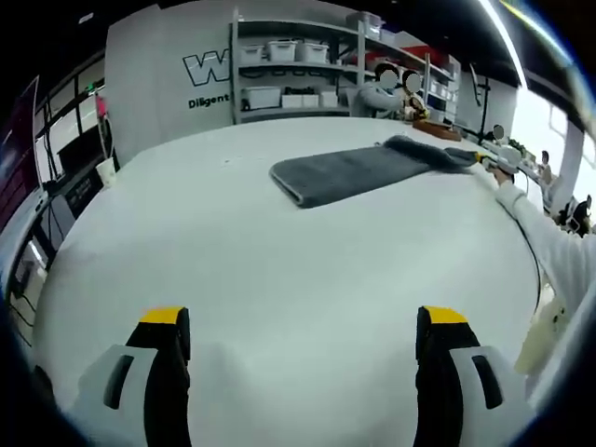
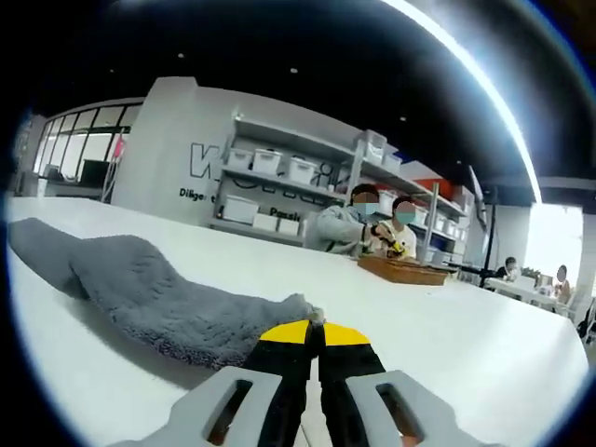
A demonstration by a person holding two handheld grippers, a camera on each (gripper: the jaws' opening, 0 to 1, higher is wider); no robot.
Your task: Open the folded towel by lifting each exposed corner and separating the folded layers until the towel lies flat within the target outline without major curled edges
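A grey folded towel [image 1: 345,172] lies on the white table [image 1: 279,279], toward its far side. My left gripper [image 1: 303,326] hovers low over the near part of the table, well short of the towel, open with nothing between its yellow-tipped fingers. My right gripper [image 1: 495,160] is at the towel's right end, held by an arm in a white sleeve [image 1: 549,242]. In the right gripper view the towel [image 2: 140,279] stretches away to the left. Its near corner [image 2: 300,307] is drawn up into the jaws of my right gripper [image 2: 312,333], which are shut on it.
Shelves with white bins [image 1: 289,70] stand behind the table. Two people sit at the far side by a wooden tray [image 2: 405,270]. Desks and screens line the left edge [image 1: 74,182]. Bare tabletop spreads between my left gripper and the towel.
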